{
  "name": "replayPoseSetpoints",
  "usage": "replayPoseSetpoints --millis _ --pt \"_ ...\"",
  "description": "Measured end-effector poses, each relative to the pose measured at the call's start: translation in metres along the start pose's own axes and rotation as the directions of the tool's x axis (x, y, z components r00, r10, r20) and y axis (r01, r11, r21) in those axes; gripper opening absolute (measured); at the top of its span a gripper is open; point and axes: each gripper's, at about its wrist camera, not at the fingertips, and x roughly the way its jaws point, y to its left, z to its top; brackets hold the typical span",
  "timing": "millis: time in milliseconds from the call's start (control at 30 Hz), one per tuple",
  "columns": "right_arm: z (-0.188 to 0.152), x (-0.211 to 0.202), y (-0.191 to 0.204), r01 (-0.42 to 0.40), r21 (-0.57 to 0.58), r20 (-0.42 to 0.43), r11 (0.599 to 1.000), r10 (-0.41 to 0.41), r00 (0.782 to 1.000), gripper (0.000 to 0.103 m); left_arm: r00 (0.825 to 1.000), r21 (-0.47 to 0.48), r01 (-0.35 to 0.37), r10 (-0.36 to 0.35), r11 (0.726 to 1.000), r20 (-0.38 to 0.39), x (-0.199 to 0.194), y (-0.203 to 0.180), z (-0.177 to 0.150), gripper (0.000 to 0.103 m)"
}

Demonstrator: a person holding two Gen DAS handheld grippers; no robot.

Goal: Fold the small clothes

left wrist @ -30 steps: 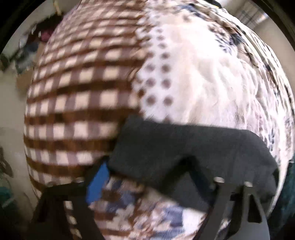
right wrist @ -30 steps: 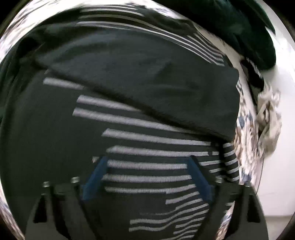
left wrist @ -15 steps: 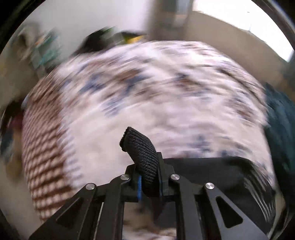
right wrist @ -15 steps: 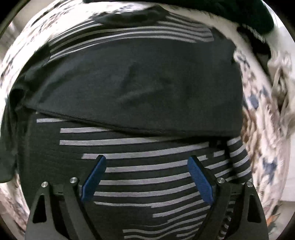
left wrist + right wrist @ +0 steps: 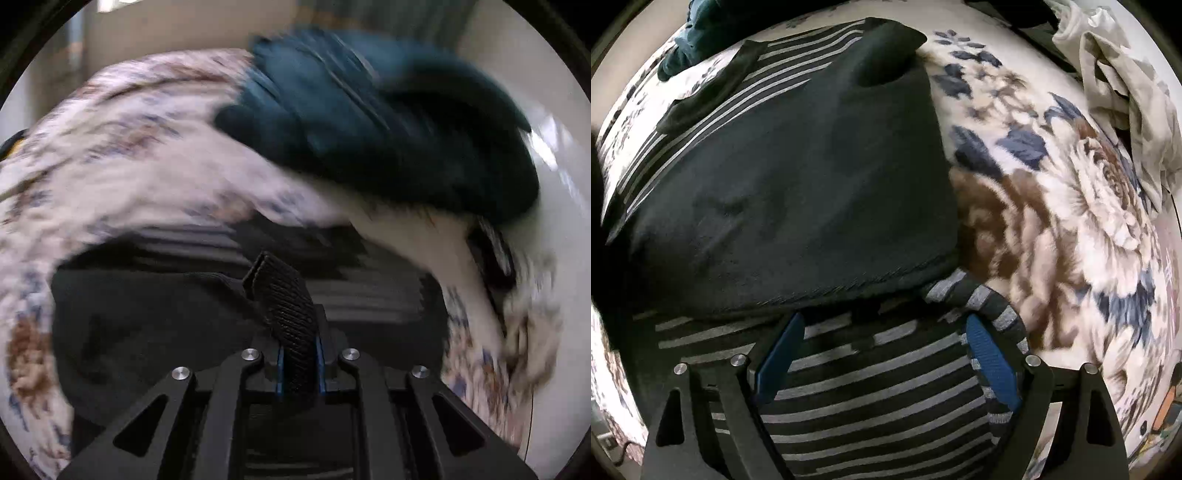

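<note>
A black garment with grey stripes (image 5: 879, 387) lies on the floral blanket (image 5: 1052, 203); a plain black part (image 5: 798, 184) is folded over its upper half. My right gripper (image 5: 885, 325) hangs open just above the striped lower part, near its right edge, with nothing pinched between the blue pads (image 5: 990, 354). My left gripper (image 5: 299, 343) is shut on a ribbed black edge of the garment (image 5: 284, 295), which sticks up between its fingers. The rest of the black garment (image 5: 147, 325) spreads below, blurred by motion.
A dark teal heap of clothes (image 5: 388, 129) sits on the blanket beyond the garment, also showing as a teal corner (image 5: 694, 40) at top left in the right wrist view. A crumpled beige cloth (image 5: 1126, 92) lies at the bed's edge. White floor (image 5: 554, 258) shows to the right.
The left gripper shut on the black edge, rose and swung across with a roll, so the teal heap now fills its view. The right gripper slid toward the garment's right edge, still open.
</note>
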Motion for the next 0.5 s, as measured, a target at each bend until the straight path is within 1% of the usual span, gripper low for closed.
replayPoseSetpoints --millis 67,100,133,167,200,233,267,300,333,367,433,500 --pt "0.003 0.000 -0.002 -0.015 -0.009 -0.011 1.000 0.015 1.000 0.091 0.999 0.023 -0.005 0.006 1.000 -0.054 0.017 -0.015 -0.012 0.014" --pt "0.004 -0.001 -0.005 -0.025 -0.011 -0.016 1.000 0.025 1.000 0.091 0.996 0.026 0.006 -0.004 1.000 -0.088 0.024 -0.022 -0.020 0.015" --pt "0.004 -0.002 -0.007 -0.035 -0.012 -0.025 0.999 0.035 0.999 0.091 0.993 0.027 0.020 -0.016 0.999 -0.119 0.028 -0.022 -0.024 0.021" --pt "0.004 -0.004 -0.009 -0.049 -0.011 -0.031 0.999 0.048 0.998 0.091 0.991 0.027 0.025 -0.022 0.999 -0.130 0.029 -0.025 -0.027 0.028" --pt "0.009 -0.006 -0.012 -0.061 -0.013 -0.038 0.998 0.060 0.997 0.091 0.989 0.022 0.035 -0.032 0.999 -0.146 0.027 -0.022 -0.030 0.047" --pt "0.010 -0.009 -0.014 -0.066 -0.015 -0.046 0.998 0.065 0.997 0.091 0.987 0.004 0.059 -0.058 0.998 -0.153 0.021 -0.015 -0.032 0.061" --pt "0.010 -0.015 -0.019 -0.070 -0.009 -0.047 0.998 0.069 0.996 0.091 0.987 -0.007 0.067 -0.067 0.998 -0.148 0.024 -0.008 -0.032 0.067" --pt "0.011 -0.020 -0.023 -0.079 0.001 -0.043 0.997 0.079 0.996 0.091 0.989 -0.015 0.062 -0.063 0.998 -0.134 0.013 0.001 -0.034 0.078" --pt "0.014 -0.027 -0.027 -0.088 0.011 -0.036 0.996 0.088 0.995 0.091 0.991 -0.020 0.053 -0.055 0.998 -0.125 0.008 0.010 -0.035 0.085" --pt "0.019 -0.037 -0.032 -0.092 0.027 -0.016 0.995 0.093 0.996 0.091 0.993 -0.028 0.042 -0.045 0.999 -0.111 -0.003 0.022 -0.036 0.085" --pt "0.027 -0.054 -0.040 -0.120 0.060 0.025 0.991 0.119 0.993 0.091 0.997 -0.057 -0.012 0.008 0.998 -0.074 -0.026 0.051 -0.039 0.086" --pt "0.044 -0.070 -0.044 -0.184 0.095 0.065 0.978 0.178 0.982 0.091 0.993 -0.086 -0.118 0.115 0.989 -0.040 -0.051 0.089 -0.043 0.086"
